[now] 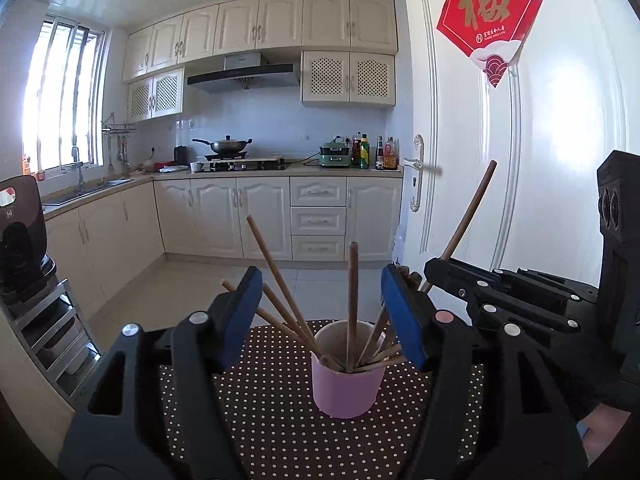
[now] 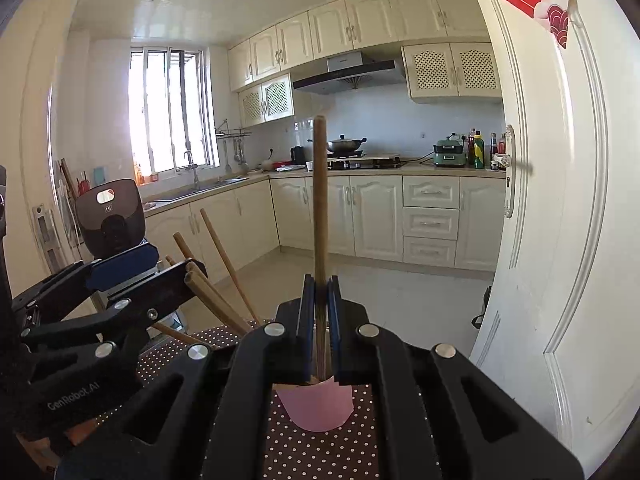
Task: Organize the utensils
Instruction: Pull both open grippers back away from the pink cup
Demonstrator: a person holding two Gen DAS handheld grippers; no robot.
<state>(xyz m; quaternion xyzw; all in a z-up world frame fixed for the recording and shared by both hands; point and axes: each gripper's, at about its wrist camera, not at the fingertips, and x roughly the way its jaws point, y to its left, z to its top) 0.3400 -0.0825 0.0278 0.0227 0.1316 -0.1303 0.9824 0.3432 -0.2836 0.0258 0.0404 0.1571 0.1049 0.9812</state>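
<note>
1. Left gripper (image 1: 334,314) hovers with jaws spread wide, holding nothing, either side of the pink cylindrical cup (image 1: 346,376) of brown wooden chopsticks (image 1: 280,280) on the dotted surface (image 1: 260,420).
2. Right gripper (image 2: 320,312) has its jaws pinching one long brown wooden chopstick (image 2: 320,200) upright over the cup; lower it straight, then release gently.

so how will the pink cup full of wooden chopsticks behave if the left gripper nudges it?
The pink plastic-looking cup probably tips easily: it looks light, and the long wooden chopsticks lean far past its rim. The polka-dot mat may add grip, favouring toppling over sliding. The left gripper is open around it, not touching.
</note>
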